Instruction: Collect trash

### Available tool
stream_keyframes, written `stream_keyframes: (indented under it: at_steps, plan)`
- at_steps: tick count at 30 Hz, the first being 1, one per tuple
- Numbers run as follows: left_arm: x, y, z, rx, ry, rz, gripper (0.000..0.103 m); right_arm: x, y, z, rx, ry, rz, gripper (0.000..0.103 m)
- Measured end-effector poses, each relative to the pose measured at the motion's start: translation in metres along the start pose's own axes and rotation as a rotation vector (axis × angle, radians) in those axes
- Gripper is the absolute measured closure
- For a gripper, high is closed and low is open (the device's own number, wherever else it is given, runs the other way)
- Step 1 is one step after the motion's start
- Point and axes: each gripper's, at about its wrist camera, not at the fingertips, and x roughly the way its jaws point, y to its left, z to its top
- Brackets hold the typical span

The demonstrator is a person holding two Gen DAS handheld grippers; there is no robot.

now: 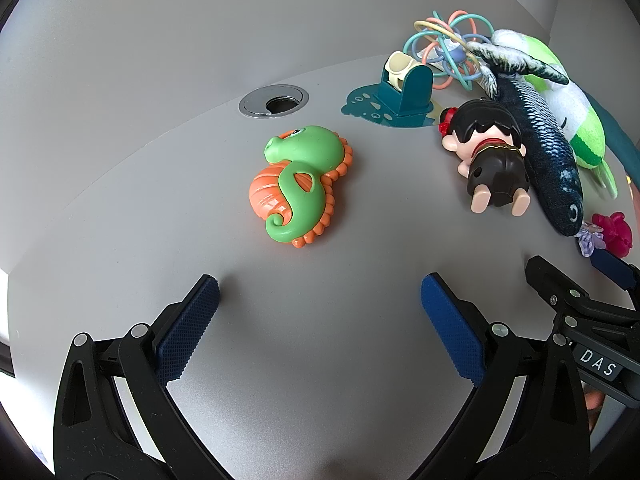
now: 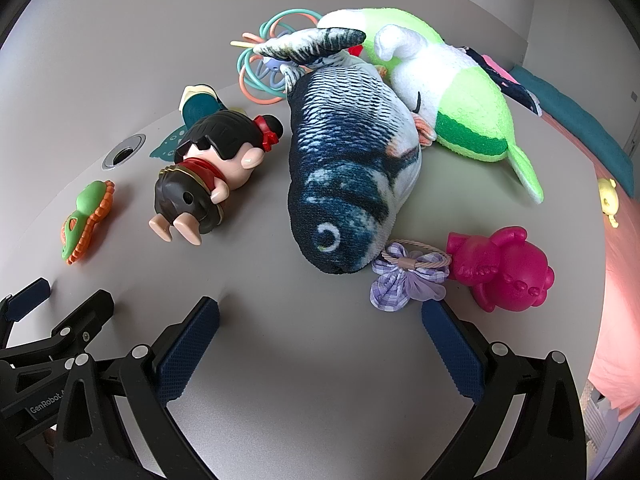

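Toys litter the desk (image 1: 120, 200): seahorse (image 1: 300, 188) mid-desk, doll (image 2: 208, 168) beside fish (image 2: 352, 168). Left gripper (image 1: 320, 312) and right gripper (image 2: 320, 332) both spread wide, empty.

both views low, sharing doll (image 1: 490, 156).

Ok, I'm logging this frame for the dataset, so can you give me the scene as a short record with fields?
surface: grey table with cable hole
left hand-held gripper: open, empty, facing seahorse toy
right hand-held gripper: open, empty, facing plush fish
other items: doll lying down, green plush, pink bear, purple hair tie, ring toy, tape dispenser
obvious trash: none seen
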Motion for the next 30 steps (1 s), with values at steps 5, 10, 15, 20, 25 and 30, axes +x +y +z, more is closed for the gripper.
stream_keyframes:
  at_steps: [5,10,15,20,25,30]
  plan:
    - [0.0002,-0.0001,-0.0001,0.000,0.000,0.000,0.006,0.0000,-0.0002,-0.0002,0.004,0.000,-0.003,0.002]
    - [0.0002,-0.0001,-0.0001,0.000,0.000,0.000,0.006,0.0000,-0.0002,-0.0002,0.004,0.000,-0.003,0.002]
    - [0.0002,-0.0001,0.0000,0.000,0.000,0.000,0.006,0.0000,-0.0001,-0.0002,0.004,0.000,-0.003,0.002]
    - [0.0002,0.0000,0.0001,0.000,0.000,-0.001,0.006,0.0000,-0.0003,-0.0002,0.004,0.000,-0.004,0.002]
    - [0.0002,-0.0001,-0.0001,0.000,0.000,-0.001,0.006,0.0000,-0.0004,-0.0003,0.006,0.000,-0.002,0.002]
    - [0.0003,-0.0004,0.0001,0.005,0.000,-0.004,0.006,-0.0016,-0.0020,0.0010,0.000,-0.002,0.005,0.002]
